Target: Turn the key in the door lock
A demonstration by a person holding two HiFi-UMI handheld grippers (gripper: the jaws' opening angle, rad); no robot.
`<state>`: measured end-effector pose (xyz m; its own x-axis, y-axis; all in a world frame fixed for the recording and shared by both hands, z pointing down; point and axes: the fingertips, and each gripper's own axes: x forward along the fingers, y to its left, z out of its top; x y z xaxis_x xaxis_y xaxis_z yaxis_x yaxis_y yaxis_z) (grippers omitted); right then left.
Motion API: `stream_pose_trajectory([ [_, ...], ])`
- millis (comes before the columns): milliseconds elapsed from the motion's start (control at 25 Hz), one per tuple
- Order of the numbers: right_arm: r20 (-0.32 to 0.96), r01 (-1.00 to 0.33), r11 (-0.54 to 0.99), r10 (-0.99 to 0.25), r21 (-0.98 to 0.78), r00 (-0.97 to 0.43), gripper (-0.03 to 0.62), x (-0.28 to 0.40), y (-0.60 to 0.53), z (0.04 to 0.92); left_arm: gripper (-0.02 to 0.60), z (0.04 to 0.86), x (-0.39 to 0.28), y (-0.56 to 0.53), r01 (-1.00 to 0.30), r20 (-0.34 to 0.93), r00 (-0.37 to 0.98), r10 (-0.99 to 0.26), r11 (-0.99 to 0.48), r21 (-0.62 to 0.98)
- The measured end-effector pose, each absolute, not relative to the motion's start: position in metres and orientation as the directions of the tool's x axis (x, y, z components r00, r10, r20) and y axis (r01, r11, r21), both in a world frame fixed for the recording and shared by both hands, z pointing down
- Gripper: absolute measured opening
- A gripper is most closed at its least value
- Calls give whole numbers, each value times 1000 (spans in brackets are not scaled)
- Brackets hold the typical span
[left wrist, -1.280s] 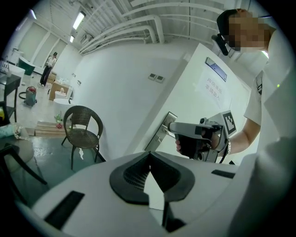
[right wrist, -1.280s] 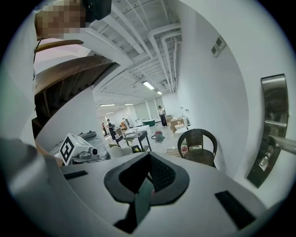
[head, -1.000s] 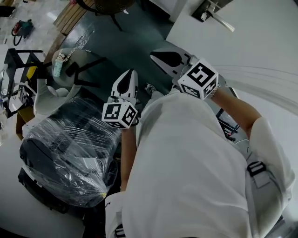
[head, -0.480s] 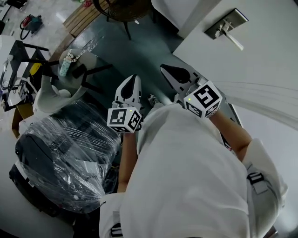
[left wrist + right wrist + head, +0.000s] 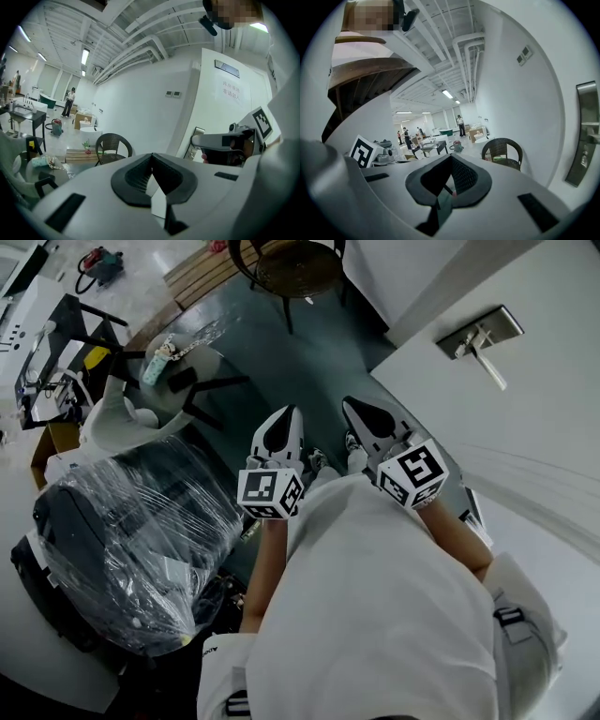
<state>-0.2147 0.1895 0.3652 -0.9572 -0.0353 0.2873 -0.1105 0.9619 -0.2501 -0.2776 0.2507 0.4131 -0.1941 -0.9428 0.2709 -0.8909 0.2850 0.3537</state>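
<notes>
The person stands by the white door [image 5: 553, 418] with both tools raised side by side, and neither touches anything. The left hand-held gripper [image 5: 288, 411] has its jaws pressed together with nothing between them. The right hand-held gripper [image 5: 346, 402], just beside it, also has its tips meeting and carries nothing.

The lock plate [image 5: 480, 332] with its lever handle [image 5: 491, 367] sits on the door, ahead of the right hand-held gripper and off to its right, well apart from its tips. In the right gripper view the lock plate [image 5: 584, 136] stands at the far right edge. I cannot make out a key in it.

A dark wicker chair [image 5: 289, 266] stands well ahead of both tools. A plastic-wrapped bundle [image 5: 131, 540] sits to the left of and behind the left hand-held gripper.
</notes>
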Motion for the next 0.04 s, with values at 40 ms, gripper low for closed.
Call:
stream_pose_trajectory([
  [40,291,-107,962,-30,-252,-956,-3,-211,188,365,9,413,-271,248,-888,278,-194,-941,289,357],
])
